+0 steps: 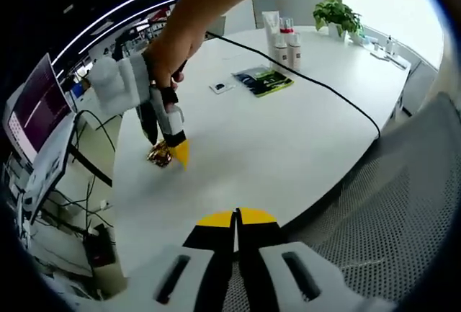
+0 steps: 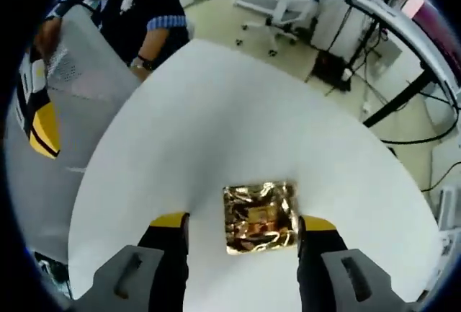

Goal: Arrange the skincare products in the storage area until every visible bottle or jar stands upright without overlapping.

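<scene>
The gold foil packet (image 2: 261,216) lies flat on the white table (image 2: 238,117), crinkled and shiny, squarely between the spread jaws of the right gripper (image 2: 243,227); the yellow-tipped jaws stand apart on either side of it, and whether they touch its edges cannot be told. No print on the foil can be read.

In the left gripper view, the left gripper (image 1: 236,217) hangs at the near edge of the table, its two yellow tips pressed together with nothing between them. Farther in and to the left, a person's hand (image 1: 169,52) holds the right gripper down over the same gold packet (image 1: 160,156) near the table's left edge. A black cable (image 1: 317,85) runs across the tabletop from that hand toward the right edge.

Beyond the middle of the table lie a small white card (image 1: 220,87) and a dark leaflet with green print (image 1: 263,81); their wording is too small to read. At the far side, the skincare bottles (image 1: 286,45) stand upright in a close group, white with reddish caps, a taller white tube behind them, labels illegible. A potted green plant (image 1: 337,15) stands farther right.
</scene>
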`<state>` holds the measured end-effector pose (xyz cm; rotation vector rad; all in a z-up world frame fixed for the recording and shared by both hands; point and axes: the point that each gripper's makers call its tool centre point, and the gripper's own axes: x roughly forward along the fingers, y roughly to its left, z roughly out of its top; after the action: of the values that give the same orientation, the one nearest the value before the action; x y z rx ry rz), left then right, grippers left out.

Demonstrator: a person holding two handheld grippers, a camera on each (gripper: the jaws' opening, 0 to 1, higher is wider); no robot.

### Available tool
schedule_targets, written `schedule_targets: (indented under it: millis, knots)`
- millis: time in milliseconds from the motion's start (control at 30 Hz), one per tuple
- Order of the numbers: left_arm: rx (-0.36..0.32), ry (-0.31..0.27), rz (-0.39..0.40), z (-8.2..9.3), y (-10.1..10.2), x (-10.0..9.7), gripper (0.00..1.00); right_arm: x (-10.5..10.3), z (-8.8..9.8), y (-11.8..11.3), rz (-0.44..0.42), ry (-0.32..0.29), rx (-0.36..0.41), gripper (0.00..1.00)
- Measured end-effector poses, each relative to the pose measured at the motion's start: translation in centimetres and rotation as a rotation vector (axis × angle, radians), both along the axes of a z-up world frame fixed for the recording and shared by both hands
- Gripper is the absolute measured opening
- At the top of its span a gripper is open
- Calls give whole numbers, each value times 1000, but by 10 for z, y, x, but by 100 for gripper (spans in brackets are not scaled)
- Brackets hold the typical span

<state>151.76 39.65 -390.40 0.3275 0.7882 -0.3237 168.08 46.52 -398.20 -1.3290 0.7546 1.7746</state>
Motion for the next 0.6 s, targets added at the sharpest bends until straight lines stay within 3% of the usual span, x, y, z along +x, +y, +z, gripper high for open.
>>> schedule_targets:
  millis: [167, 267, 533, 600]
  knots:
    - [8, 19, -8, -4, -1, -2, 0, -5, 1, -1, 6, -7, -5, 54]
    - [16, 36, -9, -7, -1, -4, 0, -5, 1, -1, 17, -3, 7, 38]
    - [26, 58, -10, -11, 0, -6, 0, -23, 3, -19, 21, -44, -5, 32]
    - [34, 70, -14, -14, 0, -7, 0, -31, 6, -26, 2, -29, 9, 31]
